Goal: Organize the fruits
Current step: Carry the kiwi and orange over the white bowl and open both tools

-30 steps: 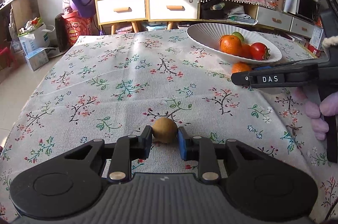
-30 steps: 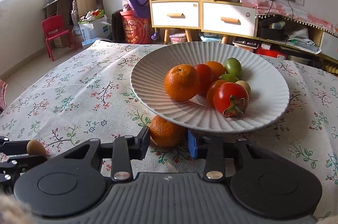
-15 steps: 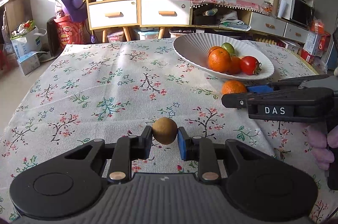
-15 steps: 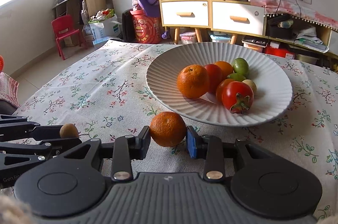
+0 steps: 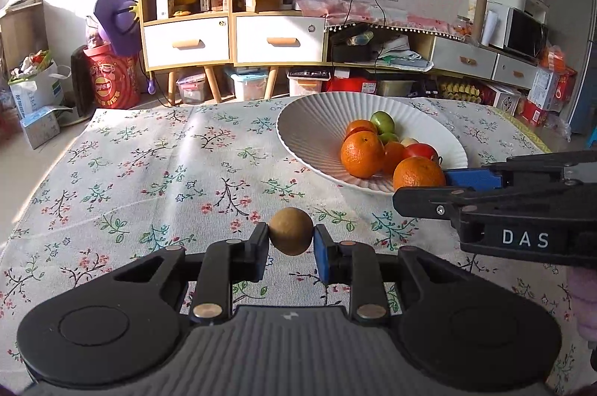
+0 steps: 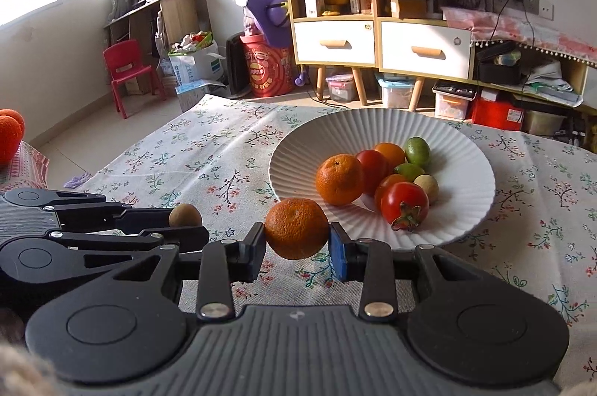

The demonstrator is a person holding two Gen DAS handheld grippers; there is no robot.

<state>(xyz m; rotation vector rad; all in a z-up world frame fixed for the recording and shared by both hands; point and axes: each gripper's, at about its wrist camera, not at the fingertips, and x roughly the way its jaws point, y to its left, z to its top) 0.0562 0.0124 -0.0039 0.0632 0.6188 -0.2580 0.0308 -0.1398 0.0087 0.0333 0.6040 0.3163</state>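
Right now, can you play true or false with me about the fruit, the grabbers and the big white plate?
1. The left gripper holds a small round brown fruit. True.
2. The right gripper holds a red tomato. False: it is shut on a bumpy orange tangerine; the red tomato lies in the plate.
3. The white ribbed plate is empty. False: it holds several fruits.
4. A flowered tablecloth covers the table. True.
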